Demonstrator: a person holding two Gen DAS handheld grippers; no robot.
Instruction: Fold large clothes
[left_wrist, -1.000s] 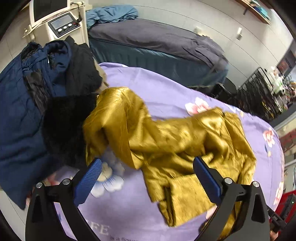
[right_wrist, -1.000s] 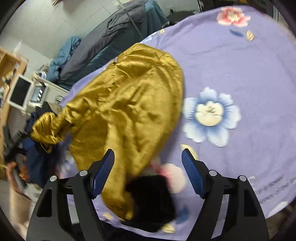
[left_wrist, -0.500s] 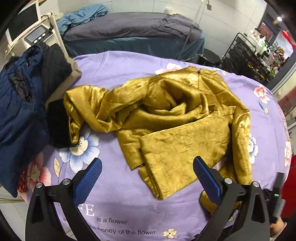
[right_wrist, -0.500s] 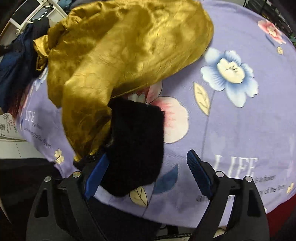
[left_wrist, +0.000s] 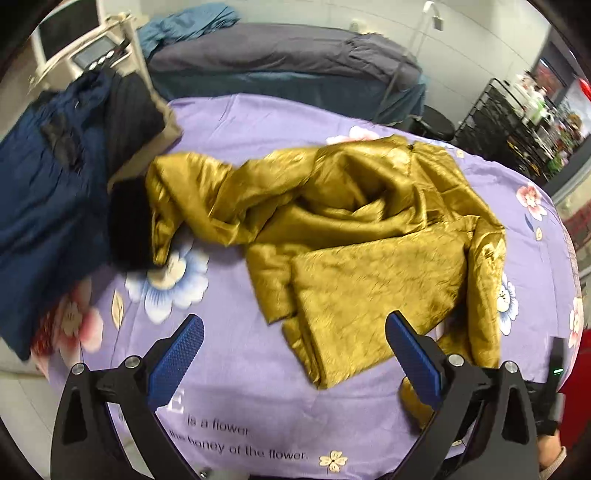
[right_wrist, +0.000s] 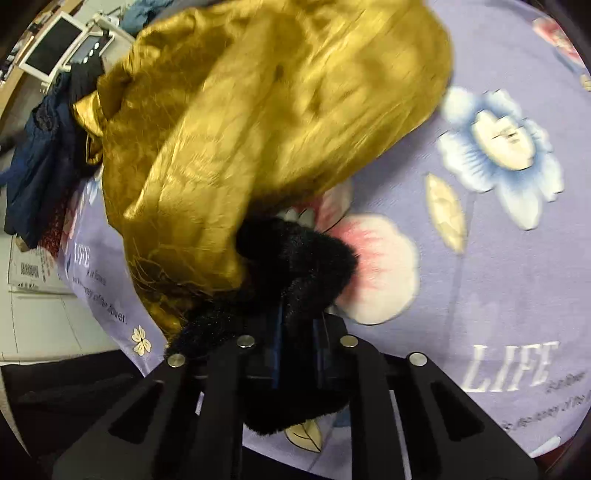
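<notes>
A shiny gold jacket lies crumpled on the purple flowered sheet. One sleeve ends in a black fur cuff at the left. My left gripper is open and empty, above the sheet near the jacket's front hem. In the right wrist view the jacket fills the upper left. My right gripper is shut on the other black fur cuff at the near edge of the sheet.
A pile of dark blue and black clothes lies at the sheet's left edge. A grey-covered bed stands behind. A white device with a screen is at the back left. A black rack stands at the right.
My right gripper has closed on the black fur cuff, which lay between its open jaws before. My left gripper has drawn back from the jacket and stays open.
</notes>
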